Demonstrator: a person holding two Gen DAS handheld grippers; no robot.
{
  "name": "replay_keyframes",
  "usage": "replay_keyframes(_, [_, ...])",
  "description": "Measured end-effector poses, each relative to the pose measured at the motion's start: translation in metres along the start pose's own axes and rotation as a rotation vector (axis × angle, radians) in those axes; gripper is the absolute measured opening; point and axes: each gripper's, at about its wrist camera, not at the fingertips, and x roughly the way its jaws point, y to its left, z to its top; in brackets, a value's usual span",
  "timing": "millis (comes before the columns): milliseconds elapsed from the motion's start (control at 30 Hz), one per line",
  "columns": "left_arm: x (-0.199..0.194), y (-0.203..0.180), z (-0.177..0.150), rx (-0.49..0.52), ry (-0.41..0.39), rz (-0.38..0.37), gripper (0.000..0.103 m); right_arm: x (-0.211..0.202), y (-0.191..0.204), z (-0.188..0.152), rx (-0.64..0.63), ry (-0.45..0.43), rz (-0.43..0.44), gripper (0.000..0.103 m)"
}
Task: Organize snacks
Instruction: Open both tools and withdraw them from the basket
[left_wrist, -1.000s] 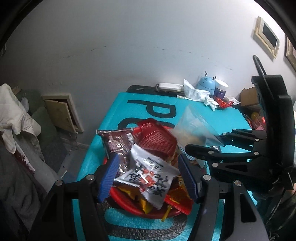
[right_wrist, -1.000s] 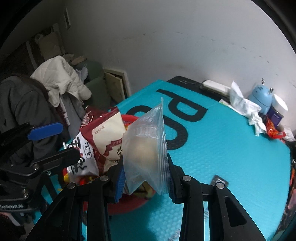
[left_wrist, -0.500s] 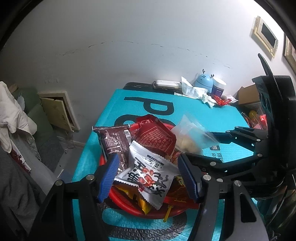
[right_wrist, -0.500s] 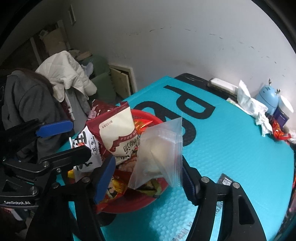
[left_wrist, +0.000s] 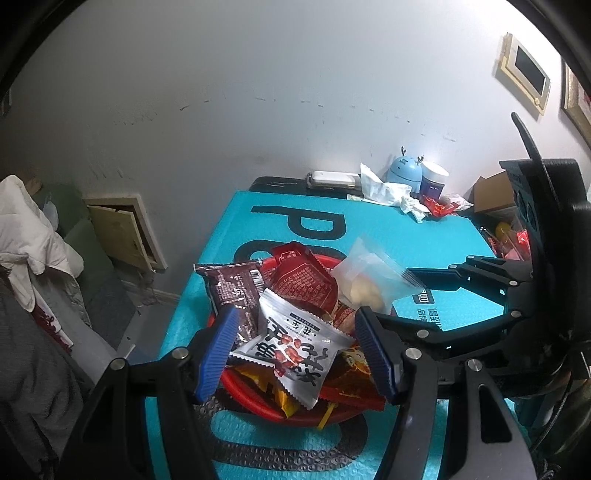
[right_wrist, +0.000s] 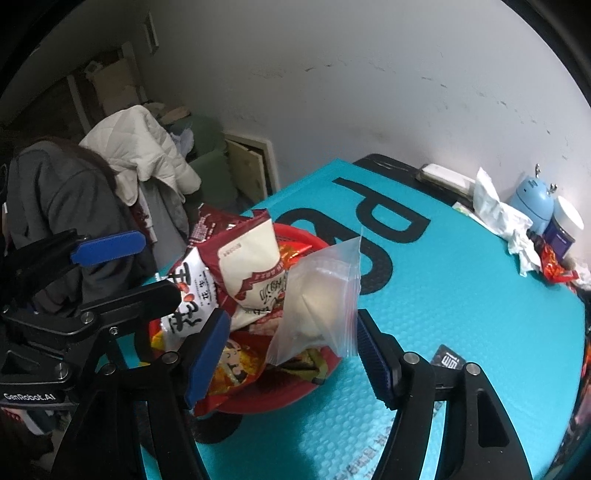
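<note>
A red basket (left_wrist: 258, 404) (right_wrist: 306, 236) on the teal mat holds several snack packets. A white packet with red print (left_wrist: 295, 341) lies on top, with a dark brown packet (left_wrist: 236, 291) and a red packet (left_wrist: 303, 284) behind it. A clear zip bag with a pale snack (right_wrist: 321, 295) (left_wrist: 369, 284) leans on the basket's right side. My right gripper (right_wrist: 291, 347) is open, its jaws wide on both sides of the bag, not touching it. My left gripper (left_wrist: 295, 350) is open and empty over the basket's near side.
The teal mat (right_wrist: 461, 295) covers the table. At the far edge stand a blue round gadget (right_wrist: 535, 201), a dark jar (right_wrist: 563, 229), crumpled tissue (right_wrist: 498, 218) and red wrappers (right_wrist: 554, 264). A chair with coats (right_wrist: 110, 177) stands left of the table.
My right gripper opened and let go of the clear zip bag, which dropped onto the basket's right side. The left gripper stayed open over the basket.
</note>
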Motion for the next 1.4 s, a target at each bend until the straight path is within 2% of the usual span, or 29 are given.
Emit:
replay_keyframes(133, [-0.004,0.0,-0.001,-0.005,-0.001,0.01,0.064,0.002,0.001,-0.001,0.005,0.012,0.032,0.069])
replay_keyframes(333, [-0.002,0.001,-0.004,-0.009,0.009,0.019,0.065,0.001,0.004,-0.002,-0.021,0.005,-0.012,0.069])
replay_keyframes(400, [-0.001,0.002,-0.004,-0.008,0.01,0.022,0.065,0.0,0.005,-0.002,-0.026,0.003,-0.028,0.073])
replay_keyframes(967, [0.013,0.002,-0.004,-0.017,0.036,0.015,0.065,0.007,-0.008,-0.01,0.004,0.022,-0.037,0.079])
replay_keyframes(1233, [0.006,-0.003,-0.002,-0.015,0.02,0.012,0.065,-0.012,-0.008,-0.011,0.014,-0.02,-0.056,0.079])
replay_keyframes(1400, [-0.012,-0.011,0.002,-0.01,-0.019,0.009,0.065,-0.034,-0.005,-0.011,0.016,-0.069,-0.078,0.079])
